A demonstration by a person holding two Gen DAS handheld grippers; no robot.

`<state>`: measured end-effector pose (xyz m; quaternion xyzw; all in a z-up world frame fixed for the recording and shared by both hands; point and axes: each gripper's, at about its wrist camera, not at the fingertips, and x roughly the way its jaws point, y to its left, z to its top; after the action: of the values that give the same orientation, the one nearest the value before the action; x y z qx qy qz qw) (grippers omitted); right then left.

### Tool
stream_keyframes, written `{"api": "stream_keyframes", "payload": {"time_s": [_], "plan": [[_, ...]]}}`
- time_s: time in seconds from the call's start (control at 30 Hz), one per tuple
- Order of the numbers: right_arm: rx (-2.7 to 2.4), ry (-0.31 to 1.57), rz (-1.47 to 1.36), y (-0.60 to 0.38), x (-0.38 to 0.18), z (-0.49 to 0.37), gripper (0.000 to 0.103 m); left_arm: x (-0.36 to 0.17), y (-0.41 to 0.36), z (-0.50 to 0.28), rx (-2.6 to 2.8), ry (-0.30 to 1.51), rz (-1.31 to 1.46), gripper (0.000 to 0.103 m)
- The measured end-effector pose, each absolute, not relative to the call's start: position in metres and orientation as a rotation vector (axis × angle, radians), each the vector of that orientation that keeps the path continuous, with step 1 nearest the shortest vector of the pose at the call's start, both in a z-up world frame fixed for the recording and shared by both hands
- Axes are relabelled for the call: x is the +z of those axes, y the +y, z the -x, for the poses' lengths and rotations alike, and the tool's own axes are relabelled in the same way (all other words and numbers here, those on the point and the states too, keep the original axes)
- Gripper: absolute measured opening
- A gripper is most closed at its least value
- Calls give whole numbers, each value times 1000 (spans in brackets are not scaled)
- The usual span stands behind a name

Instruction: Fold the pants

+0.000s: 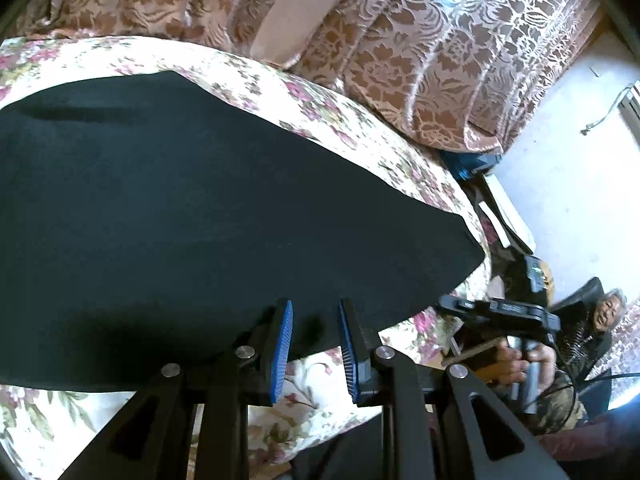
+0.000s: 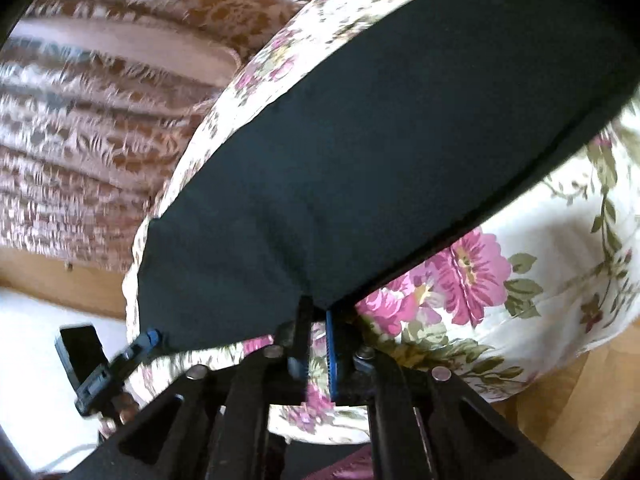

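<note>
pants: dark, matte fabric (image 1: 192, 208), smooth weave, spread flat across a floral bedspread (image 1: 360, 128); one long straight edge runs along the spread's rounded far edge
pants, right view: same cloth (image 2: 400, 140) narrows to a corner that ends right at the right claw's tips
right gripper: (image 2: 316, 312) jaws closed tight on that corner of the pants; the cloth is pinched between the blue ribbed pad and the black finger
left gripper: (image 1: 314, 320) jaws partly apart, blue ribbed pads facing each other; the pants' near hem lies between and just under the tips; the pads do not press it, nothing is gripped
left gripper, right view: small at the left corner of the cloth (image 2: 150, 338), blurred, grip unreadable from here
bedspread: cream cotton look, pink flowers, green leaves, quilted stitching; drapes over a rounded edge
curtain: brown-gold damask (image 1: 420, 60), vertical pleats, behind the far edge
person: a hand (image 1: 516, 364) on the right gripper's handle, at the right edge of the left view
</note>
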<state>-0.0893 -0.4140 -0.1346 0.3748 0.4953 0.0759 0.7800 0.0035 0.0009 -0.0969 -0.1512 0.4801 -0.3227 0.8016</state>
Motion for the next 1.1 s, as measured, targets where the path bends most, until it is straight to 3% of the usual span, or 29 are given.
{"api": "stream_keyframes", "payload": {"time_s": [0.07, 0.3, 0.6, 0.67, 0.83, 1.1], "plan": [[192, 1095, -780, -416, -127, 93, 30, -99, 7, -4, -664, 1031, 339, 24], [277, 1021, -609, -402, -70, 77, 34, -98, 31, -7, -504, 998, 312, 28], [665, 1040, -464, -260, -41, -70, 34, -98, 80, -4, -372, 962, 314, 28], [724, 1057, -470, -234, -40, -103, 44, -100, 89, -6, -356, 961, 312, 28], [805, 1123, -482, -180, -50, -186, 49, -95, 97, -10, -356, 935, 316, 28], [914, 1321, -408, -135, -98, -239, 49, -102, 92, -34, -392, 949, 295, 28]]}}
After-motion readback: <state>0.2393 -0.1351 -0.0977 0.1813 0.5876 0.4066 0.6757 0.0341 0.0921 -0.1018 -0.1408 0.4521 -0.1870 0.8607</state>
